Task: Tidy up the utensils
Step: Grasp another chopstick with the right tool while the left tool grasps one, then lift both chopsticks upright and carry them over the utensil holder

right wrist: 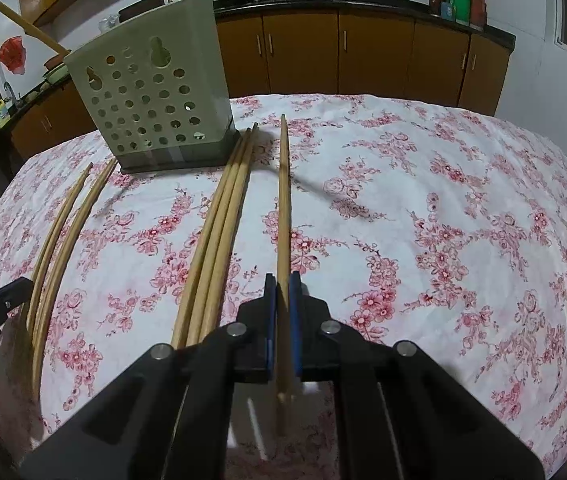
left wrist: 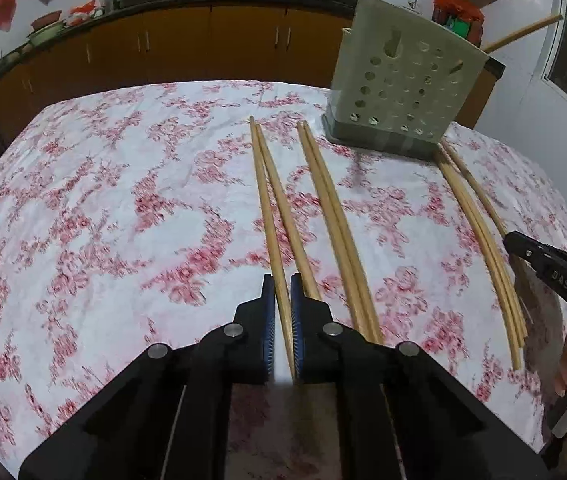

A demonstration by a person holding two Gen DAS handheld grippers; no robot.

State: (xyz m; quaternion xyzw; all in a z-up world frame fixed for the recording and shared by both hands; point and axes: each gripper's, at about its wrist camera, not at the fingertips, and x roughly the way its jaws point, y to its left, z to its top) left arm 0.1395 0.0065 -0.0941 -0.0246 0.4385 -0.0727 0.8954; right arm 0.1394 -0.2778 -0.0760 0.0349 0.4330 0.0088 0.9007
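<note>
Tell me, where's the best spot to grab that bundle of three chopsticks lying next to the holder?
Probably the near, thicker ends of the three chopsticks, coming from above with the fingers straddling the bundle. They lie flat and side by side on the tablecloth, far tips almost against the holder, so the near end leaves more room.

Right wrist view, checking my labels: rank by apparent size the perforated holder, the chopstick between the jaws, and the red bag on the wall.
1. Perforated holder.
2. Chopstick: long but thin, and enlarged by nearness.
3. Red bag: smallest, though farthest away.
</note>
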